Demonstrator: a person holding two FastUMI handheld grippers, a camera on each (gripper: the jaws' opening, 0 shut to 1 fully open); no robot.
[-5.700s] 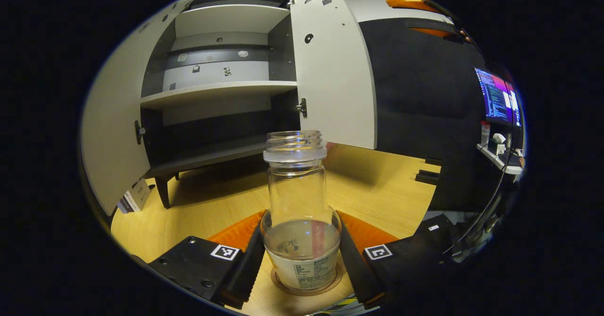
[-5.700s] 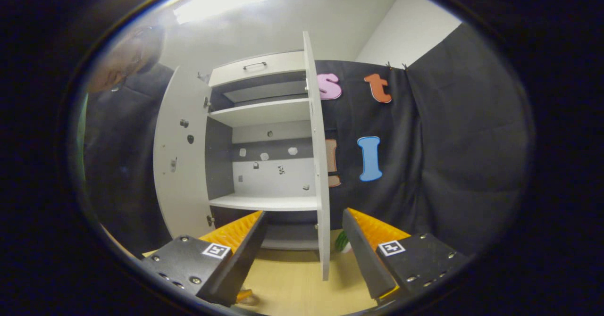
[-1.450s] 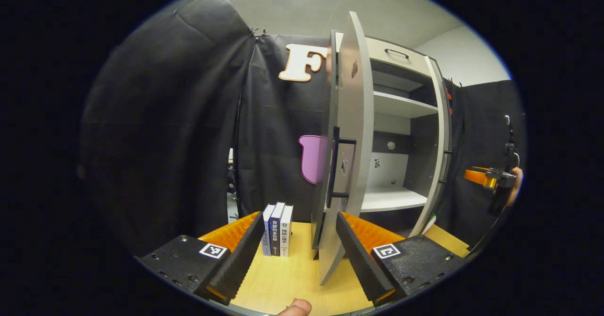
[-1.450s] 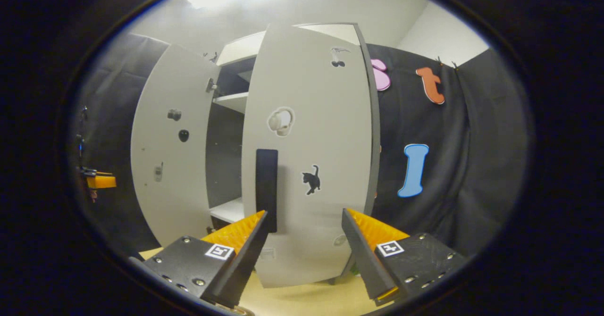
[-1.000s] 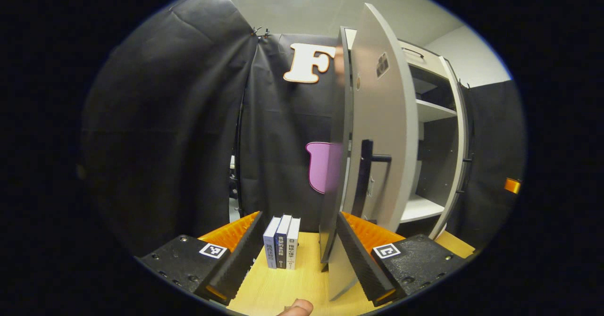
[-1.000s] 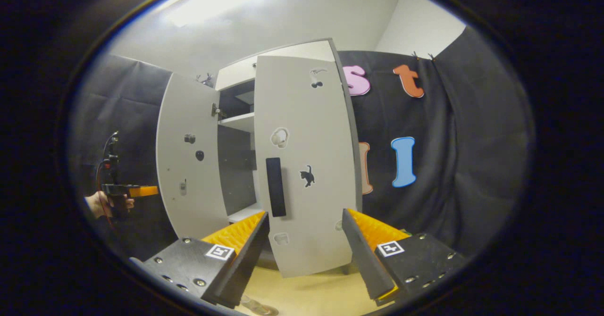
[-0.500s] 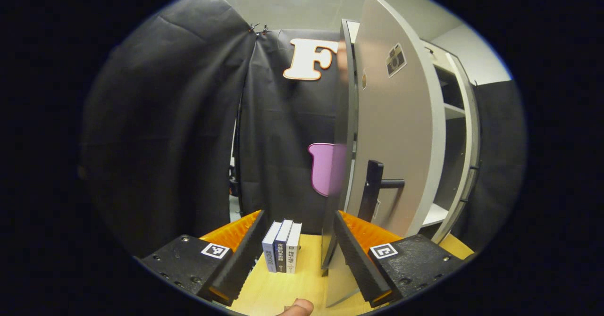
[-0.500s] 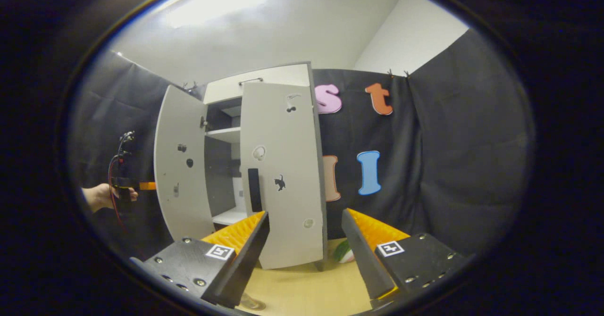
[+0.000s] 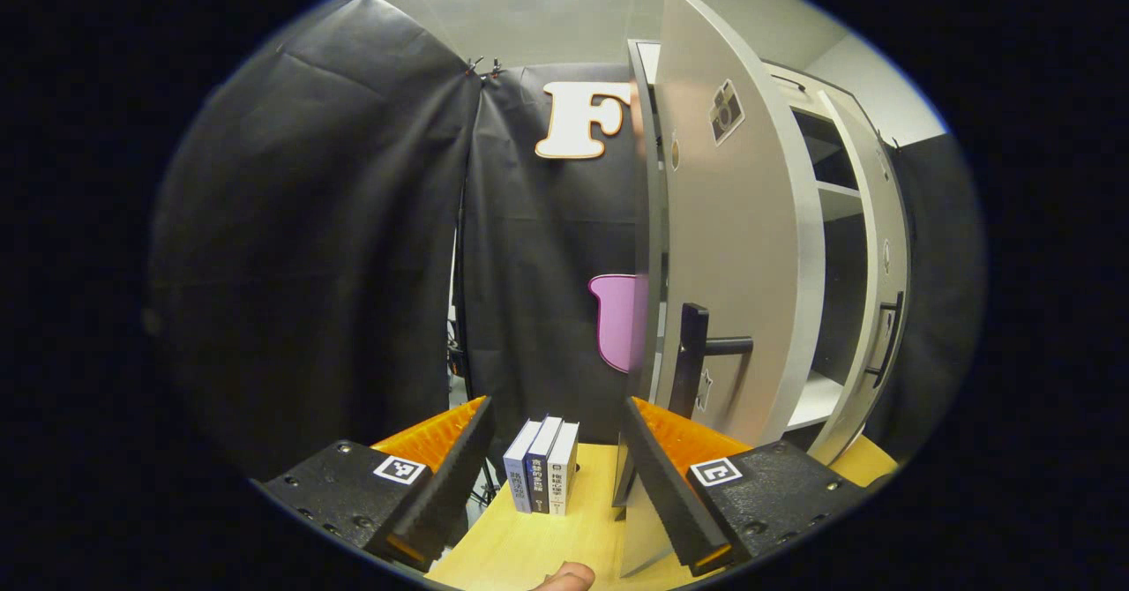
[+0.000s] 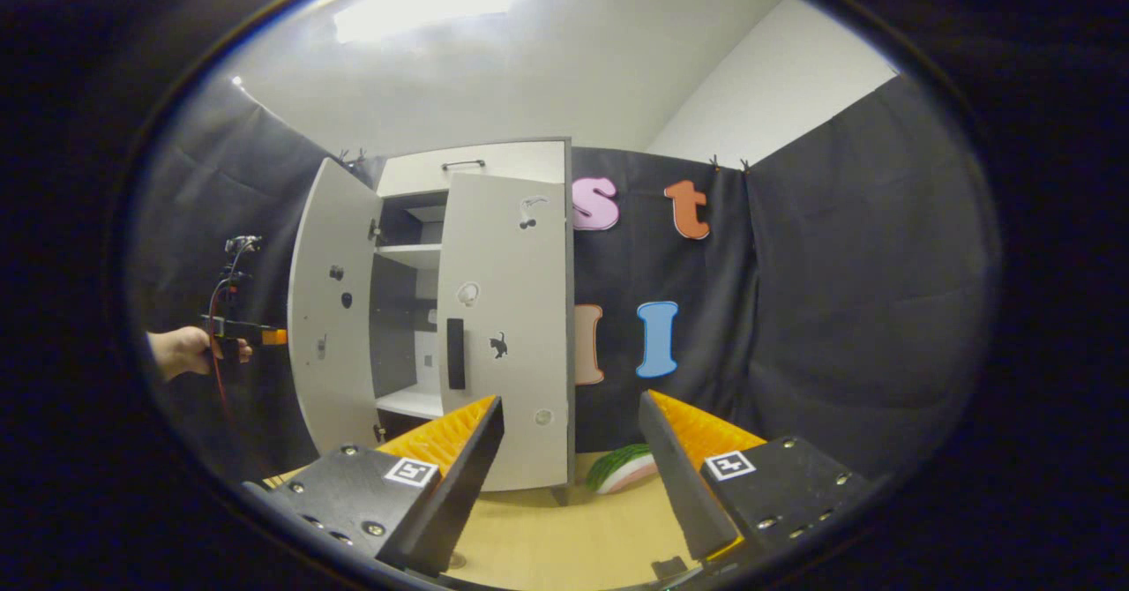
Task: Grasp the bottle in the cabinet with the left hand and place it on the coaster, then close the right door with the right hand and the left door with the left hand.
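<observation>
The white cabinet stands on the wooden table. Its right door, with a dark handle, lies almost flat against the cabinet front. The left door stands wide open. My right gripper is open and empty, back from the right door. In the left gripper view, the left door's outer face and its handle rise just beyond my open, empty left gripper. The right door stands behind it. A hand holds the left gripper outside the open door.
Three books stand upright on the table ahead of the left gripper, close to the black cloth wall. A green and pink watermelon-slice object lies by the cabinet's right foot. Shelves show through the gap between the doors.
The right door has swung nearly shut and my right gripper has drawn back from it. My left gripper has left the bottle and come round to the left door's outer face.
</observation>
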